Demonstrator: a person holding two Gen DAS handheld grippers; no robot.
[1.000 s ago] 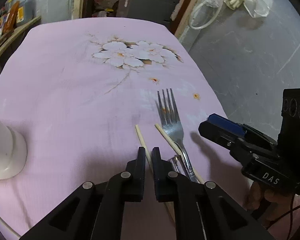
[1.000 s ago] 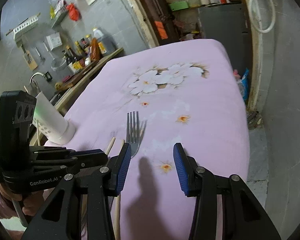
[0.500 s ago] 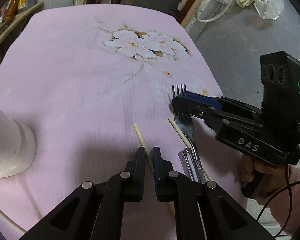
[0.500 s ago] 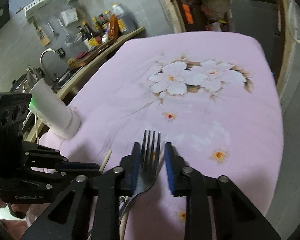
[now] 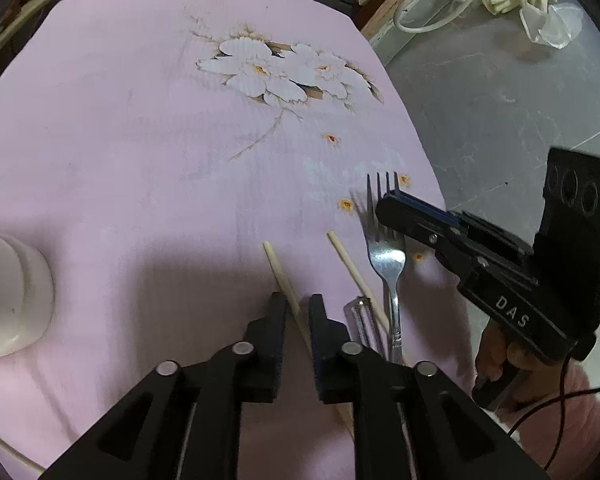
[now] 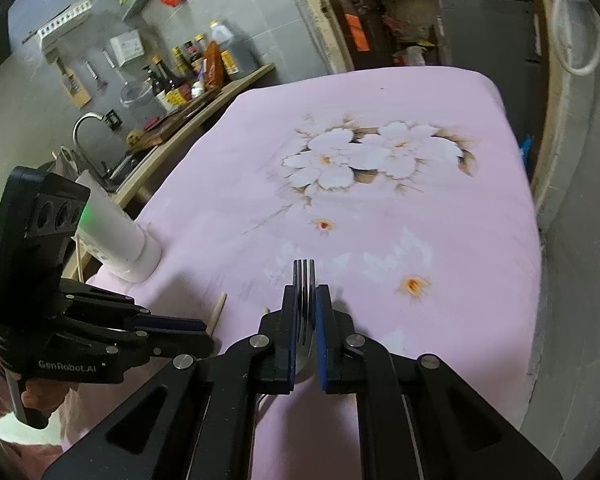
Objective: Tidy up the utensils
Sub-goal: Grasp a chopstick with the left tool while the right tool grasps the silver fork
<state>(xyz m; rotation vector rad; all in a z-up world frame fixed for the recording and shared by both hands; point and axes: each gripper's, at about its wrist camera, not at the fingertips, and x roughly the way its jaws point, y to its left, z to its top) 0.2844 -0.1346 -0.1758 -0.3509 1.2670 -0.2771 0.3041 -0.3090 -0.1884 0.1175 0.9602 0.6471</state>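
Note:
A metal fork [image 5: 388, 260] lies on the pink flowered tablecloth [image 5: 140, 160]; my right gripper [image 6: 305, 296] is shut on the fork [image 6: 305, 280] at its head, tines pointing forward. It also shows from the side in the left wrist view [image 5: 396, 212]. Two pale chopsticks lie beside the fork; my left gripper [image 5: 298, 306] is shut on the left chopstick [image 5: 280, 272]. The other chopstick [image 5: 350, 266] lies between it and the fork. A second metal utensil handle [image 5: 362, 324] lies partly hidden behind my left fingers.
A white cylindrical utensil holder [image 6: 116, 236] stands at the table's left side, also in the left wrist view [image 5: 8, 292]. A kitchen counter with bottles [image 6: 196, 68] and a sink lies beyond. The table's right edge [image 5: 424, 152] drops to a grey floor.
My right gripper came in from the right over the fork and closed its jaws on the fork's head. My left gripper stayed shut on the chopstick.

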